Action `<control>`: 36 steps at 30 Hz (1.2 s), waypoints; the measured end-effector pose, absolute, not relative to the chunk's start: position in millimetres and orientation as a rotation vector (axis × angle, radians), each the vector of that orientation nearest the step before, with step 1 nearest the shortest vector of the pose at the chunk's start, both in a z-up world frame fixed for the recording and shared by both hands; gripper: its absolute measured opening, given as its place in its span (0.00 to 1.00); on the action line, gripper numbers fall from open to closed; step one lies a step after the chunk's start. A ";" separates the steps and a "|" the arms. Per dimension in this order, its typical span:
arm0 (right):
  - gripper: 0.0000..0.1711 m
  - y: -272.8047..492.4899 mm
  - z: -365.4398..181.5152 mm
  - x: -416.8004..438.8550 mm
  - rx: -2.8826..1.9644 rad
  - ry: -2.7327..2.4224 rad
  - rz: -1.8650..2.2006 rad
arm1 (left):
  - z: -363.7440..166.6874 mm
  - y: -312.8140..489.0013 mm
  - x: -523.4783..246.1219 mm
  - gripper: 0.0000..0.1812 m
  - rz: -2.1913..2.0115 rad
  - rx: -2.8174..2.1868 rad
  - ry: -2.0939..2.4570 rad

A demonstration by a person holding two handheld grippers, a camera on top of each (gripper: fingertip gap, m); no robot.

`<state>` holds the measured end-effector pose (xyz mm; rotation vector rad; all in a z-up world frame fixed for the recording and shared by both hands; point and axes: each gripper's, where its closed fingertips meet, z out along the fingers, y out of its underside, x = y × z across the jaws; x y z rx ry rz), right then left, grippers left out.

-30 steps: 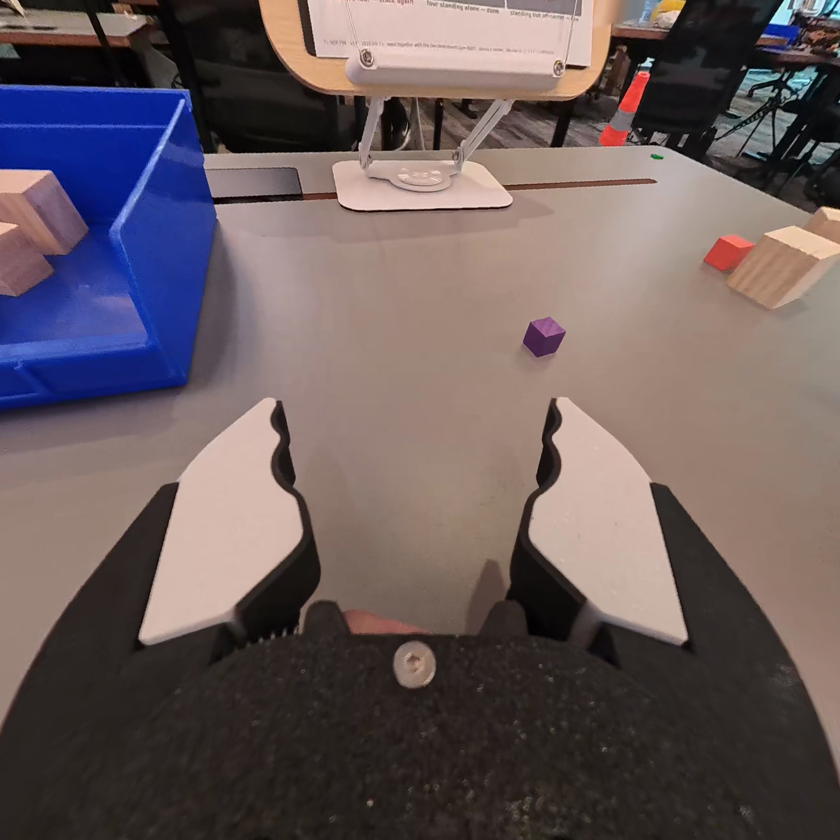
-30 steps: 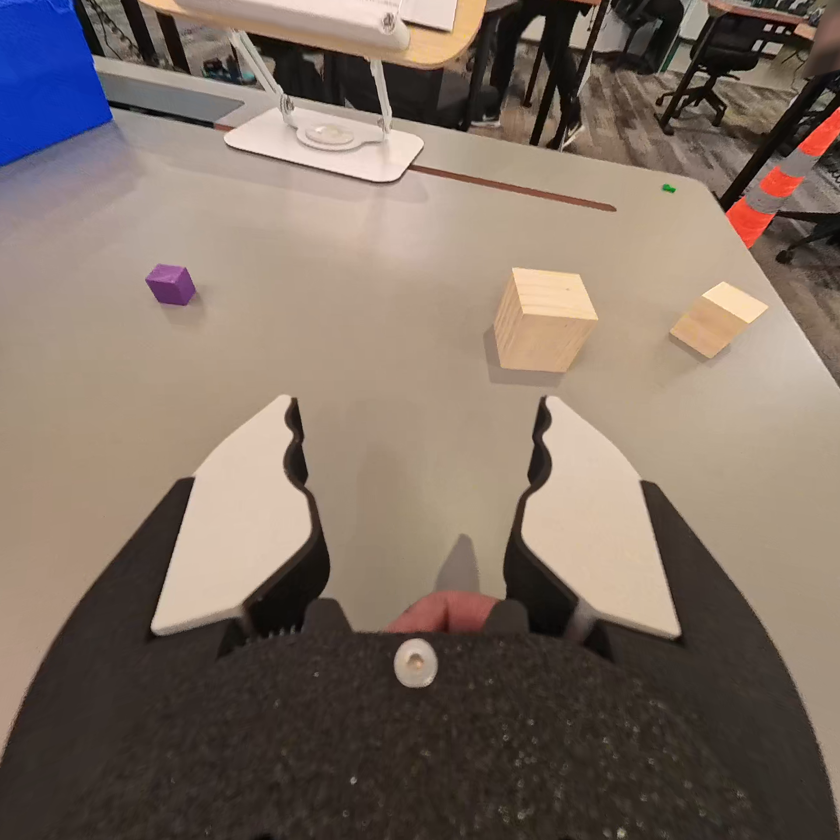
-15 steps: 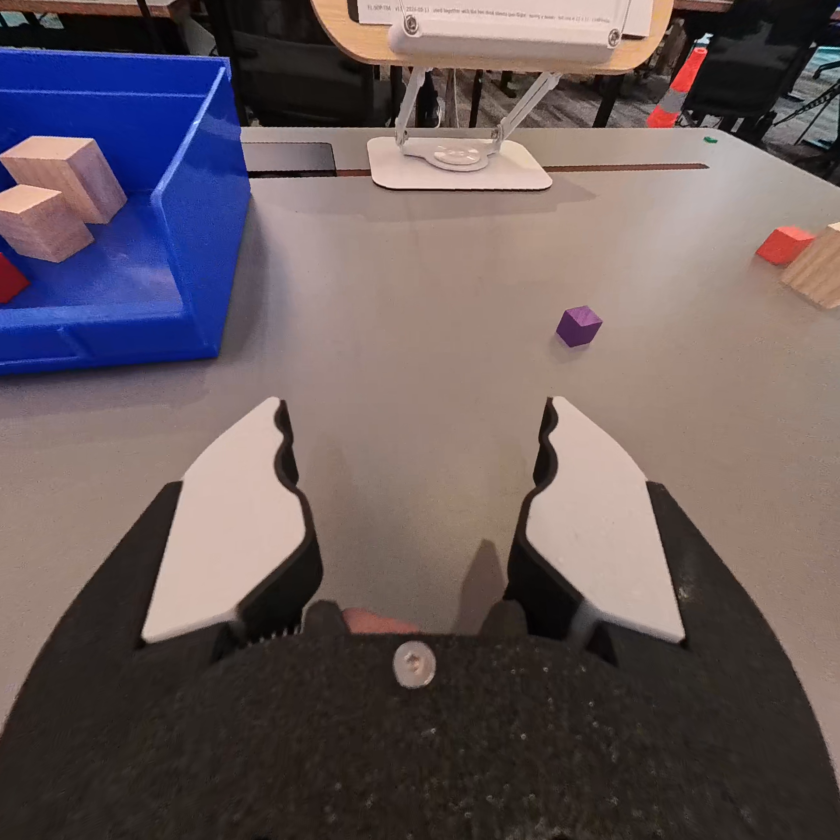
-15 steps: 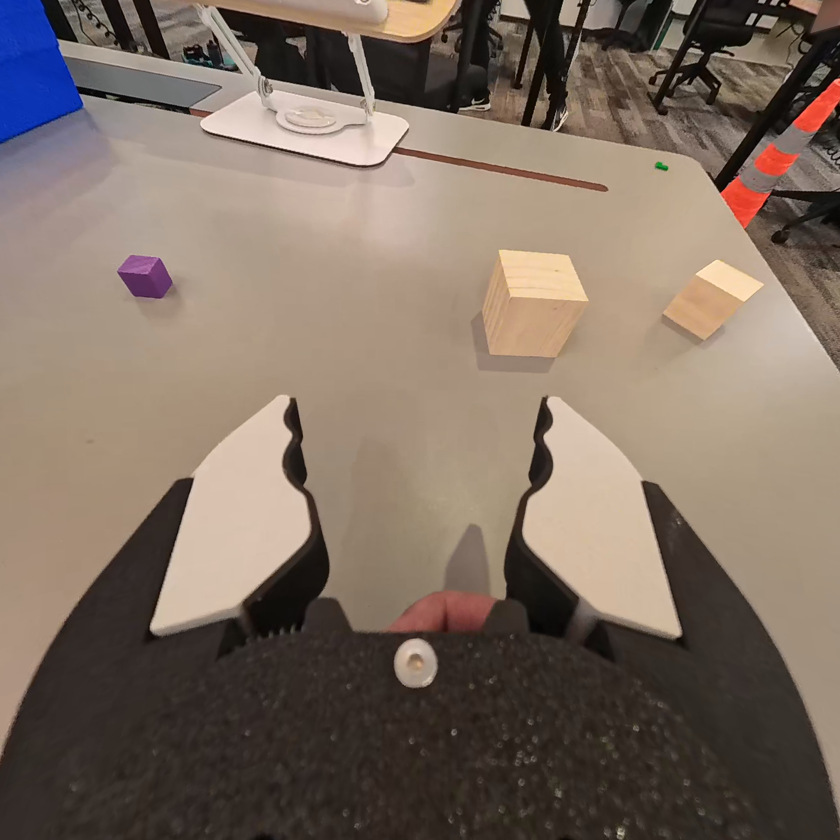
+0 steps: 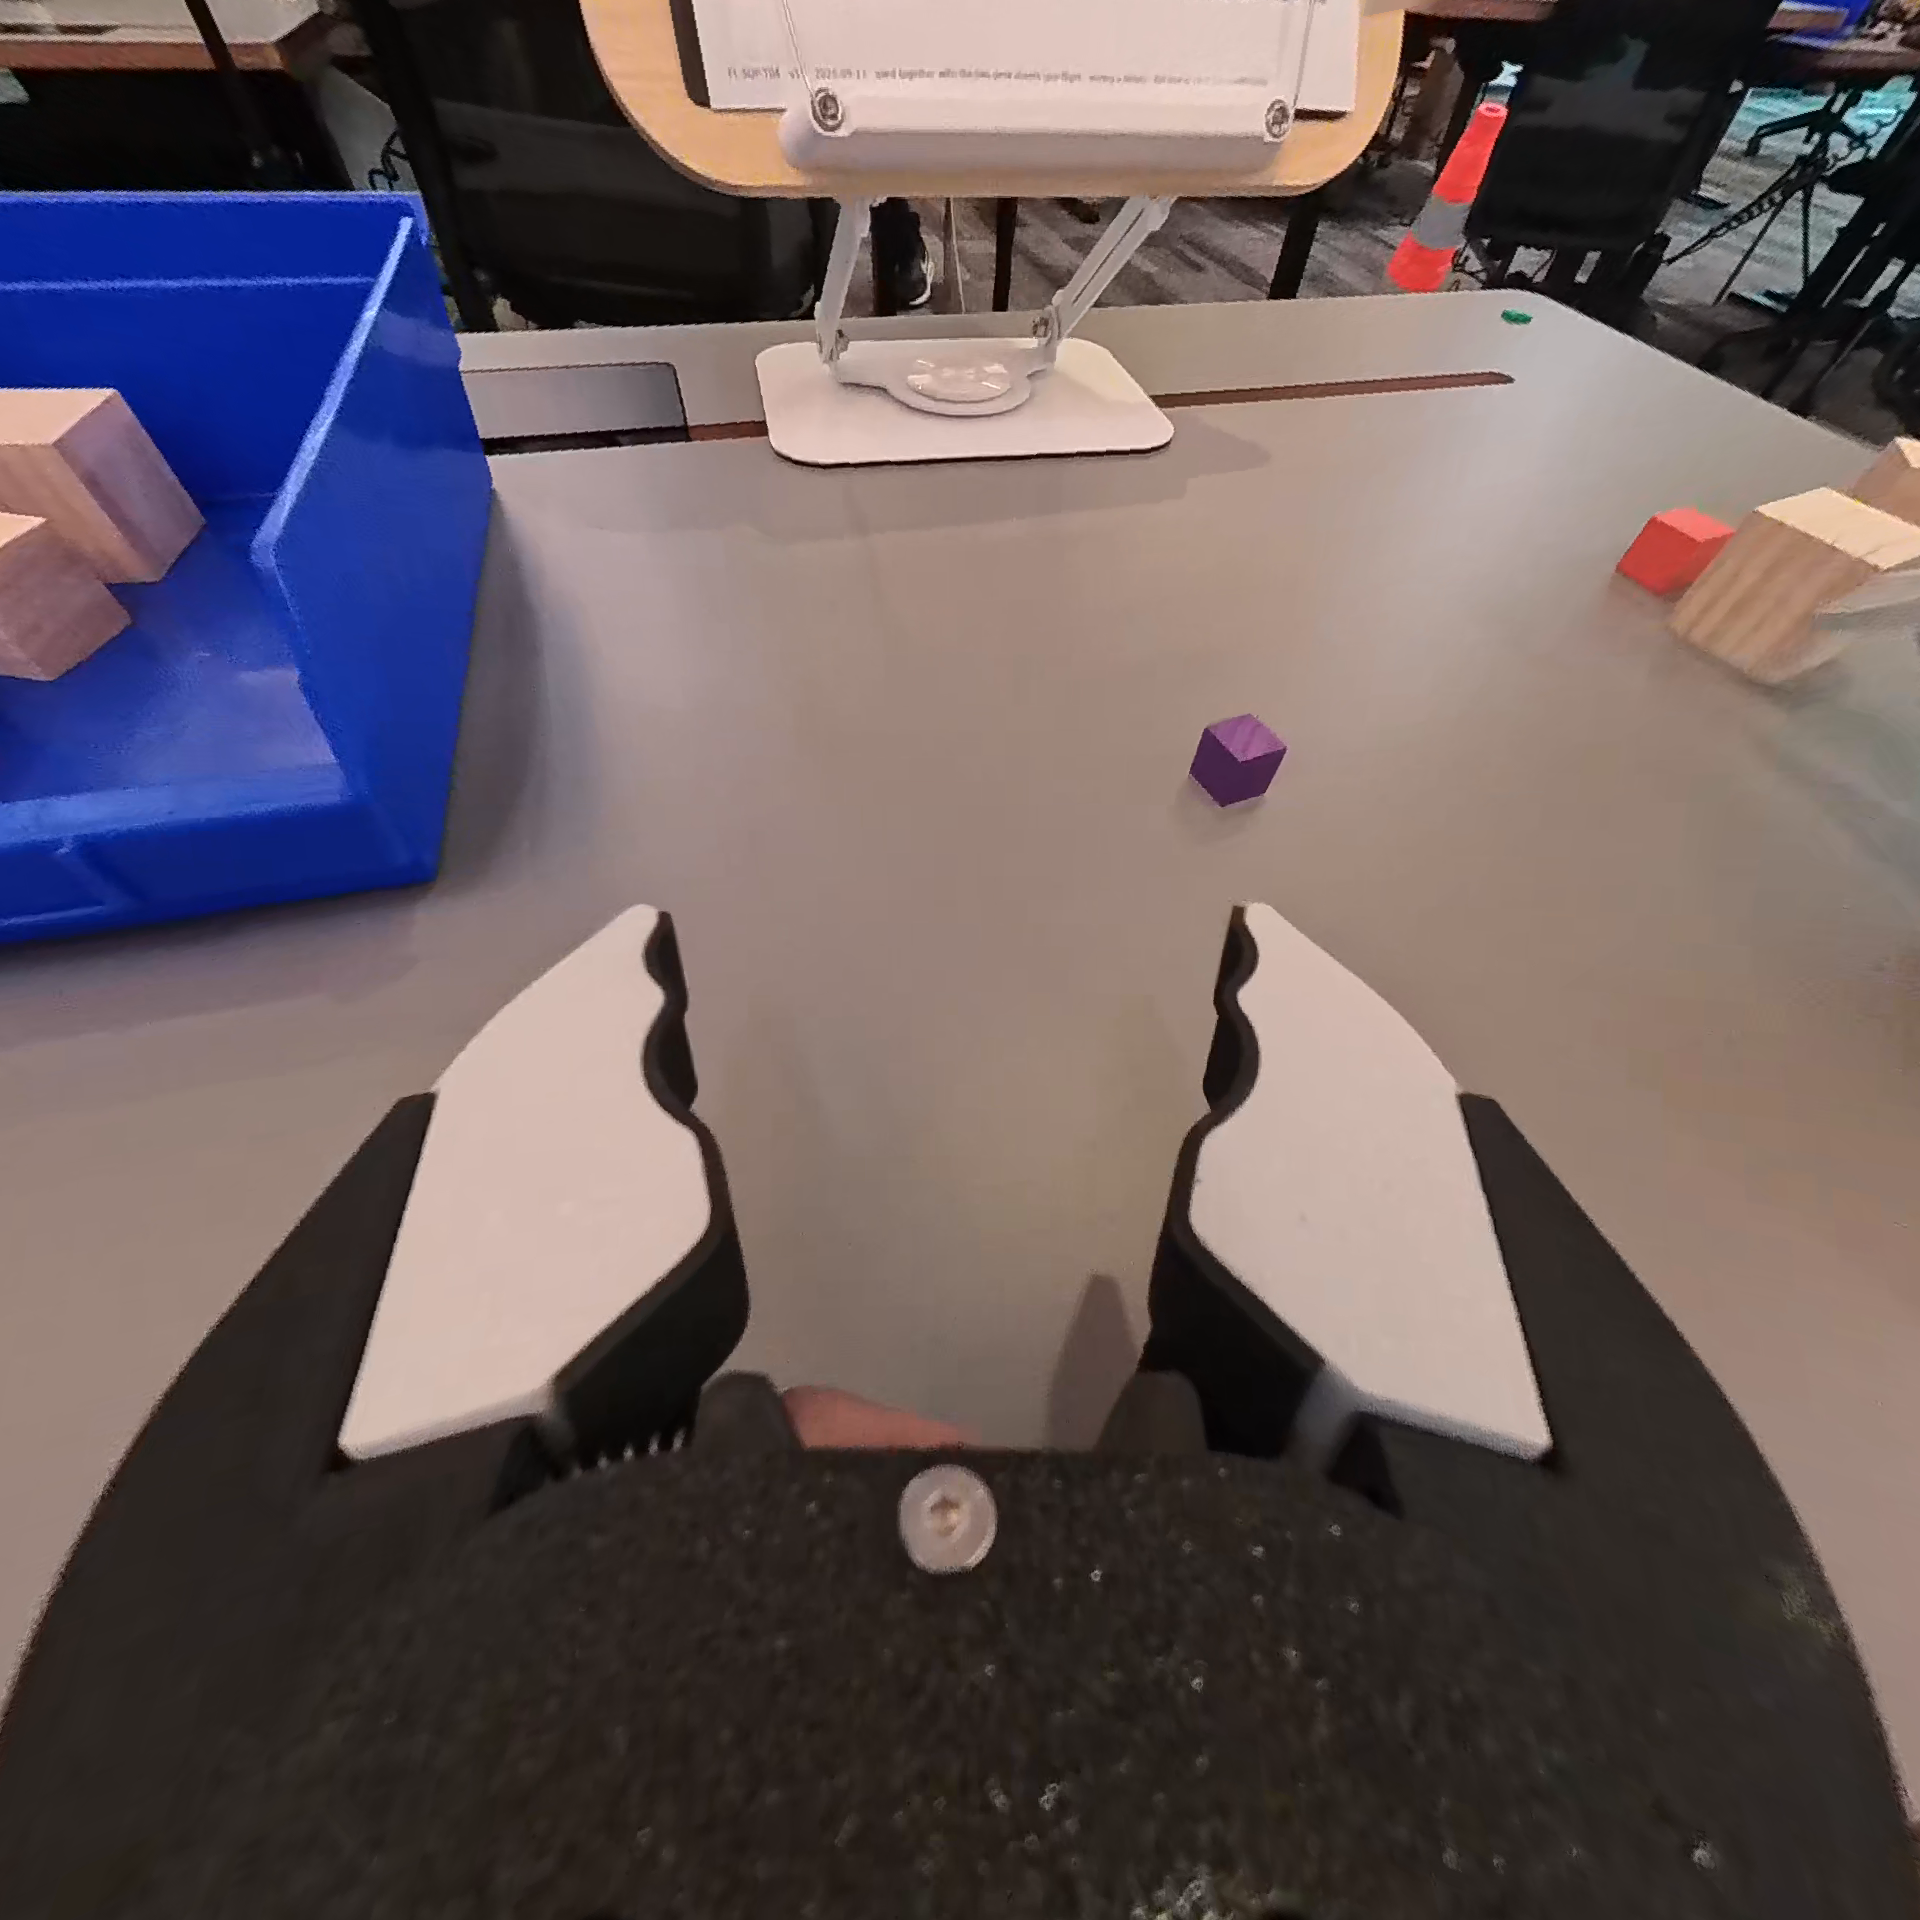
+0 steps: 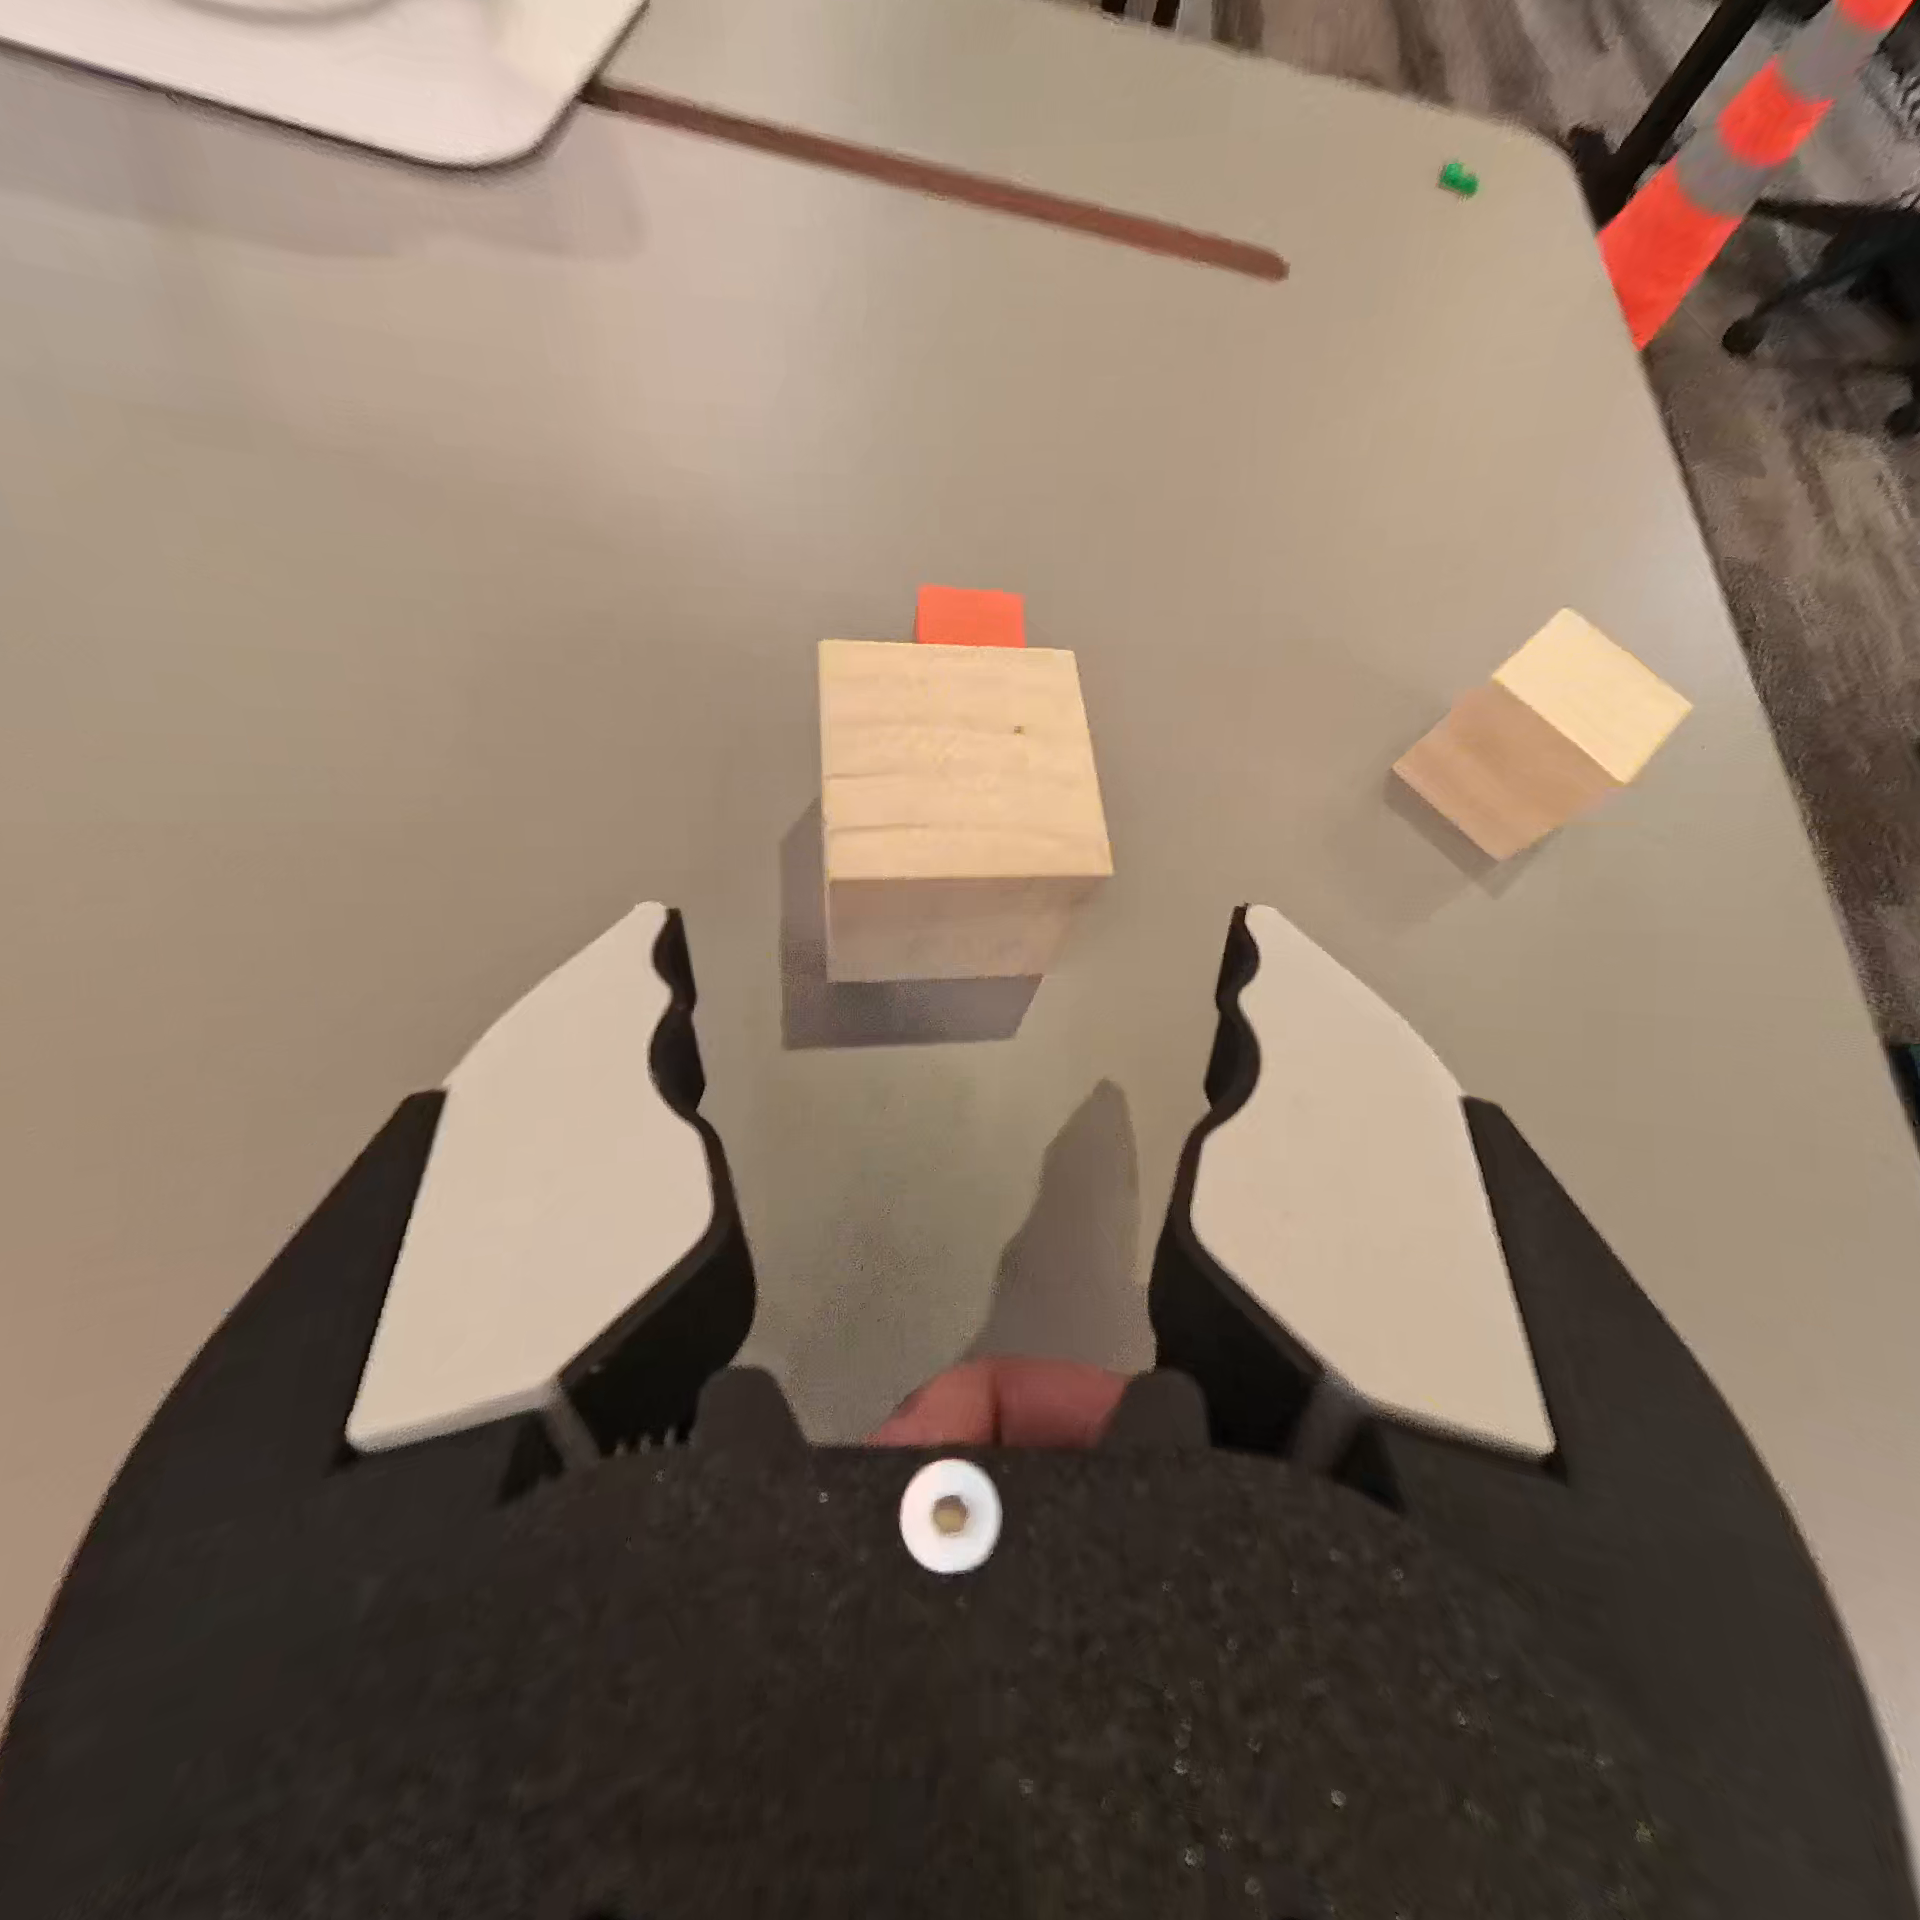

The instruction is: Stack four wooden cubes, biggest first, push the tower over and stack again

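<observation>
I hold my right gripper (image 6: pixel 954 914) spread just short of the large wooden cube (image 6: pixel 956 800) to straddle the base block; left gripper (image 5: pixel 951 914) waits spread, empty

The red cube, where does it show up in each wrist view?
Left wrist view: red cube at the far right edge, just left of the big wooden cube.
Right wrist view: red cube at centre, peeking out behind the same big wooden cube.
Shared landmark: that big wooden cube.
</observation>
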<state>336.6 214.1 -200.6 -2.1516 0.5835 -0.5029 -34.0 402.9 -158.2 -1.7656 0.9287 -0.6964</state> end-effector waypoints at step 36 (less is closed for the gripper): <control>0.36 422.0 -196.5 183.2 -2.105 -0.531 0.090 | -166.0 413.1 -37.0 0.50 -0.729 -1.813 0.965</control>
